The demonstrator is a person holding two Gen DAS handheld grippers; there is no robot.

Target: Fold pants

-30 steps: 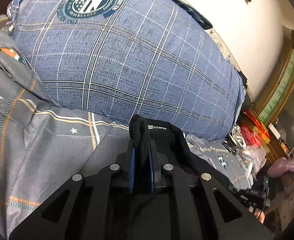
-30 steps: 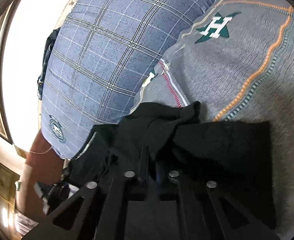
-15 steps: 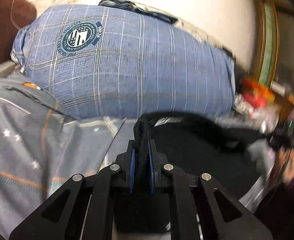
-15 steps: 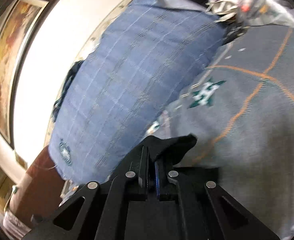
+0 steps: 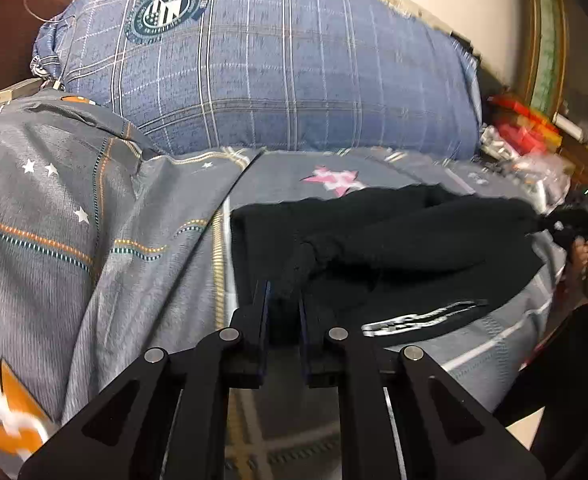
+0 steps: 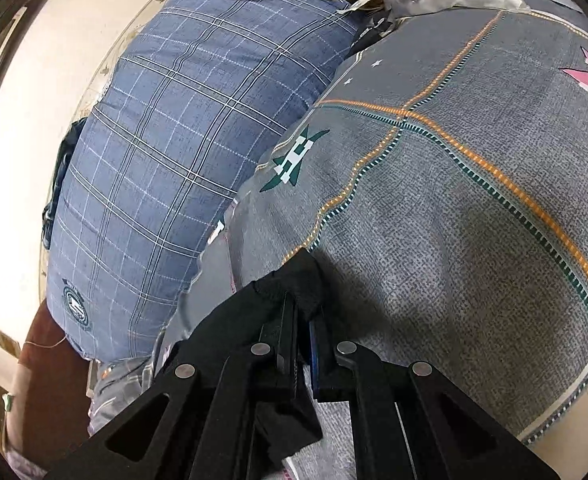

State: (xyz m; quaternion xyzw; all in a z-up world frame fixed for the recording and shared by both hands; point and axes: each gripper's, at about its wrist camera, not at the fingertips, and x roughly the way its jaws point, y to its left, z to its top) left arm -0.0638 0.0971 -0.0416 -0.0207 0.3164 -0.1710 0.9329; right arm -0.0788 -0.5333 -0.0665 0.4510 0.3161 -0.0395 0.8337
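**Both claws pinch the black pants over the bed**

The left claw is clamped on a bunched fold of the black pants, which spread toward 2 o'clock across the grey patterned bedspread. The right claw is pressed together on another corner of the fabric. A blue plaid pillow lies at 12 o'clock, beyond the pants.

Black pants with white lettering lie on a grey bedsheet patterned with orange-and-teal lines and stars; the far pillow is blue plaid.
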